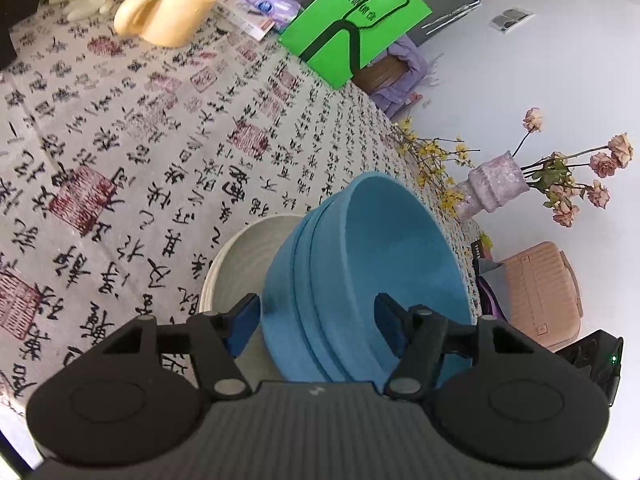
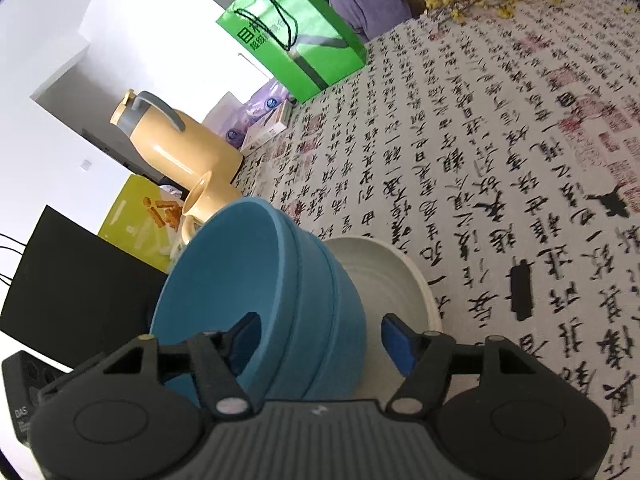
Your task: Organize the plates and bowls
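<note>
The stacked blue bowls [image 1: 360, 280] are seen resting on the white plate [image 1: 240, 252]. Their rim is straddled by the wide-spread left gripper [image 1: 316, 326] and right gripper [image 2: 320, 340], neither gripping.

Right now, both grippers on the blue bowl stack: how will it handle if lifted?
The blue bowls look rigid, so probably no flexing. They are nested, three by the rims, so the lower ones may slip free if only the top rim is pinched. The matte surface should grip fairly well. The stack sits on the white plate, which could shift.
</note>
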A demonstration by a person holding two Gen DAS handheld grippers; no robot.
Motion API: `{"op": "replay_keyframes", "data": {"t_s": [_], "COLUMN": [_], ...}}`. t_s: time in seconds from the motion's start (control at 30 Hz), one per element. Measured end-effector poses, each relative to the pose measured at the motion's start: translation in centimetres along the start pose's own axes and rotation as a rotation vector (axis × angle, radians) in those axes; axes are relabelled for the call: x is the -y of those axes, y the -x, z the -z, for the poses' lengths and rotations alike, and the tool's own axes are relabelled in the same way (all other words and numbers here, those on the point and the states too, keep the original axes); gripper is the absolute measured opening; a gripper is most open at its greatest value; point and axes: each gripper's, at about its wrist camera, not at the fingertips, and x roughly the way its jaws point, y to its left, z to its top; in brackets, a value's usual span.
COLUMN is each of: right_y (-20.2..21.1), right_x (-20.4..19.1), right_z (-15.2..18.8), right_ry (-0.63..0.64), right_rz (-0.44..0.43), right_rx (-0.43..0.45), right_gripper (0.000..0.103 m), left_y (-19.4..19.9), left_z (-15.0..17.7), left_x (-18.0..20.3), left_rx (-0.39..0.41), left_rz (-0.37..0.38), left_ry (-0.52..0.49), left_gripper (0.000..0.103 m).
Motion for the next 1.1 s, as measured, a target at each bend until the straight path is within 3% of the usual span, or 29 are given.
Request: {"op": "replay_keyframes", "data": {"t_s": [0.23,0.4,0.53,0.67,0.8,1.1], "right_y": [4.2,8.3,10.8,12.3,13.1,16.2], "right_x": [0.1,-0.9,-1.4,-1.2,-0.5,2.0], "right_z": [1.2,3.4,6.7,10.2,14.2,24.0], "right_ry": [0.067,0.193,0.316,0.39,0.442,0.501], "right_rz": [0.031,0.094,0.194,0.256,0.323,0.385], "right_rx": [0.088,0.243,0.359,0.417,0.472,0.566], "right_gripper": [0.075,0.088,0.091,0.091,0.091,0.092], "left_y": [3.4,6.6,8.7,10.2,11.4,13.2], "left_z": [1.3,4.2,7.8,11.2,14.8,24.4], "left_x": [1.0,2.5,2.8,2.4,2.1,2.2], "left_rx": [0.111,0.255,0.326,0.349,0.423,0.52], "left_rz": [-0.067,-0.167,-0.197,-0.214,-0.254,-0.351], "left_ry": [-0.099,-0.258,-0.389,-0.456,-0.51,-0.621], "left_gripper": [0.074,0.085,0.089,0.092,0.099,0.103]}}
